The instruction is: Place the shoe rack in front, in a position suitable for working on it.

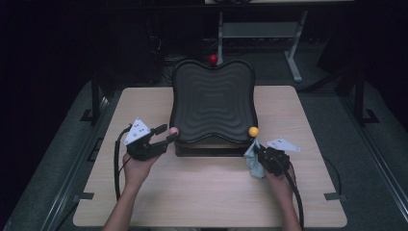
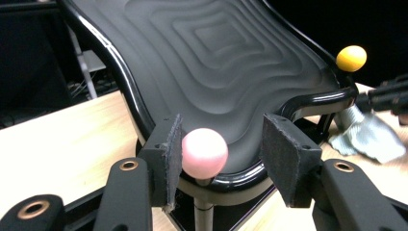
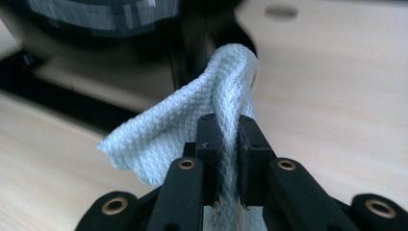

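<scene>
Cloth pinched in right tool; pink ball between left tool's parted jaws.

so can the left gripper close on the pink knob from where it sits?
Probably yes. The left gripper already straddles the pink knob: one pad touches it or nearly so, the other stands off with a clear gap. Nothing lies between the pads and the knob; the tray's rim sits behind it.
</scene>
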Tool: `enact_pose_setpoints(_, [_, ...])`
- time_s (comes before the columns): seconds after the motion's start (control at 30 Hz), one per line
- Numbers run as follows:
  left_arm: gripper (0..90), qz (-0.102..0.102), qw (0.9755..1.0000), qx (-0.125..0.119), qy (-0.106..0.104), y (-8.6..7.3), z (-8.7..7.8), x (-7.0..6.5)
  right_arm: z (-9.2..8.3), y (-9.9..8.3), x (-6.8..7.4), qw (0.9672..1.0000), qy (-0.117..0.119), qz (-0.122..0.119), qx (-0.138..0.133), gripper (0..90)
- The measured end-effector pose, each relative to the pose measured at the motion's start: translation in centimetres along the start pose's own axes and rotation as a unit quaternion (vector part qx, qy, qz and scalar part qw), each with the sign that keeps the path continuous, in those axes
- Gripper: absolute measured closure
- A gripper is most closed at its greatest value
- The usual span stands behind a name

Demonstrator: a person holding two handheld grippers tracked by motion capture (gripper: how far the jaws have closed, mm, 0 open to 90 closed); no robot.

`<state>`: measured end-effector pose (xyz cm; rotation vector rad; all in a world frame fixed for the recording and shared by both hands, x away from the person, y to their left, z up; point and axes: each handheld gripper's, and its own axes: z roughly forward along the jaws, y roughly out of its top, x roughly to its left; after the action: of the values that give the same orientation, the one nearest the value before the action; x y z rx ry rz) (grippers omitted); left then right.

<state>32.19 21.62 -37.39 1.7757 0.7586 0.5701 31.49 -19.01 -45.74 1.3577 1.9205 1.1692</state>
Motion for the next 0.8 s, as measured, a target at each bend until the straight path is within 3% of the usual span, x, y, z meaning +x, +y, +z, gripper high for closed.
enact_pose_setpoints(0.13, [48.3,0.005,1.0,-0.002,-0.004,0.2,0.0,-0.3,-0.1,0.7,0.2,1.0,-0.004,-0.007,-0.001,81.7])
enact_pose_setpoints(0.2, [47.6,0.004,1.0,-0.002,-0.008,0.2,0.1,-0.4,0.3,0.0,0.5,0.9999,0.009,0.002,0.008,81.7])
enact_pose_setpoints(0.37, [46.9,0.014,0.9997,-0.002,-0.017,0.3,0.3,-1.0,0.9,-1.2,1.9,0.9987,0.035,-0.015,0.033,81.6])
enact_pose_setpoints(0.43, [46.3,0.013,0.9996,-0.002,-0.024,0.4,0.4,-1.3,0.7,-0.4,2.3,0.9988,0.034,-0.027,0.024,81.6])
enact_pose_setpoints(0.53, [45.9,0.015,0.9994,-0.002,-0.032,0.4,0.6,-1.6,0.2,1.0,2.4,0.999,0.037,-0.026,0.001,81.6])
enact_pose_setpoints(0.63, [45.1,0.019,0.999,-0.001,-0.04,0.5,0.9,-2.1,0.4,0.9,2.9,0.9987,0.041,-0.029,0.002,81.6])
enact_pose_setpoints(0.8, [43.9,0.026,0.9982,0.002,-0.054,0.5,1.3,-2.9,1.8,-0.8,4.9,0.9962,0.068,-0.041,0.036,81.6])
